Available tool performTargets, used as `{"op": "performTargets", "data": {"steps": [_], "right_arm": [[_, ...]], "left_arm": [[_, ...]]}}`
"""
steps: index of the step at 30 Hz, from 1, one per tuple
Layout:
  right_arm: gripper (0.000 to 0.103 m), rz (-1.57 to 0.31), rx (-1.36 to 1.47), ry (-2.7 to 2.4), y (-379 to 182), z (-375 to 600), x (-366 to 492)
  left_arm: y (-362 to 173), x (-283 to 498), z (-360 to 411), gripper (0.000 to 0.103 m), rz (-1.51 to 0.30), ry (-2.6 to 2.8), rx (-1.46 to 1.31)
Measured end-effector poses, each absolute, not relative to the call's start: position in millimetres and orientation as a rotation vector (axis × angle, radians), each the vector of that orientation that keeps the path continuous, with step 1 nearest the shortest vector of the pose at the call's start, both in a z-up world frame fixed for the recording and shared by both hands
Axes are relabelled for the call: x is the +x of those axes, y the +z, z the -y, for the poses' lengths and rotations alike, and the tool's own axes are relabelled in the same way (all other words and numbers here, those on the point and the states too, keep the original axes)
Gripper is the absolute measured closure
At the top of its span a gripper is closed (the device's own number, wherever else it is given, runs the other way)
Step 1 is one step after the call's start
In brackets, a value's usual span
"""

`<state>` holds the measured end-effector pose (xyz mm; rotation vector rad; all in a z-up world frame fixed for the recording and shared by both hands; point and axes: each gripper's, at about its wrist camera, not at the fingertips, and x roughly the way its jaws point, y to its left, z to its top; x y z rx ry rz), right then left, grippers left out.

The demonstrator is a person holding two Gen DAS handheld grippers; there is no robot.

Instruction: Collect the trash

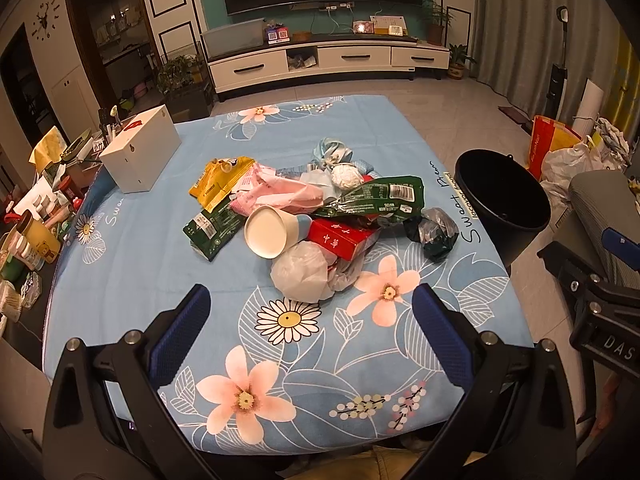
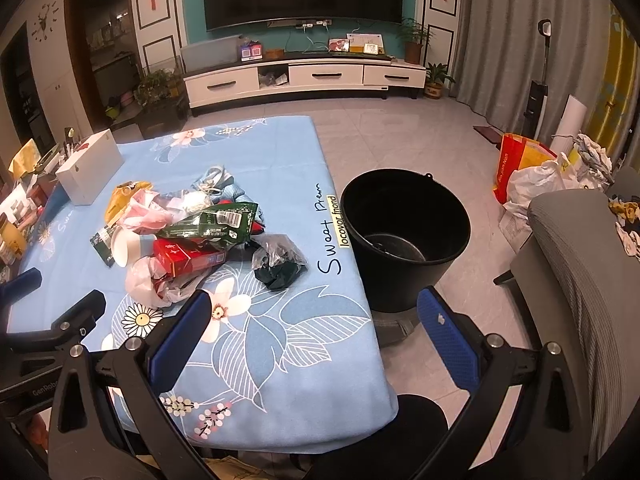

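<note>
Starting at the table's left edge, we see a white box (image 1: pixel 140 152) standing apart from the trash heap (image 1: pixel 320 216), which sits at the middle of the flower-printed cloth (image 1: pixel 132 264). Within the heap a white paper cup (image 1: pixel 269 232) lies on its side, touching a red carton (image 1: pixel 340 238), with a green wrapper (image 1: pixel 376 196) draped above and a dark crumpled bag (image 1: pixel 434 232) at the heap's right fringe. Just off the table's right edge stands the black bucket (image 2: pixel 404 232), apparently empty. Our left gripper (image 1: pixel 311 322) hovers over the near edge with its tongs spread wide and nothing between them; our right gripper (image 2: pixel 314 328) hangs over the near right corner, tongs likewise apart and bare. We judge collection has not begun: the next move calls for reaching forward, closing on an outlying piece, then carrying it right to the bucket.
</note>
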<state>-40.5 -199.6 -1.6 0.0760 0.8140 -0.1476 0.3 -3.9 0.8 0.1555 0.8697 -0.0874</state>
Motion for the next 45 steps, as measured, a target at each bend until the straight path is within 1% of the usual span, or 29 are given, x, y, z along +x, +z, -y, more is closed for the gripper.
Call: {"op": "performTargets", "data": {"steps": [33,39,45], "right_arm": [[0.003,-0.808,0.081,-0.161,2.2,205.9,-44.8],[0.003,-0.791,0.123,-0.151,2.0,212.3,-47.2],[0.003,-0.761,0.209,-0.115,1.7,229.4,-48.5]], "left_arm": [[4.2,-0.5,5.2,0.002,-0.852,-0.101,0.145],[6.4,-0.2,2.8,0.002,-0.835,-0.141,0.102],[6.1,3.8,-7.5,0.002,-0.804,-0.229,0.0]]}}
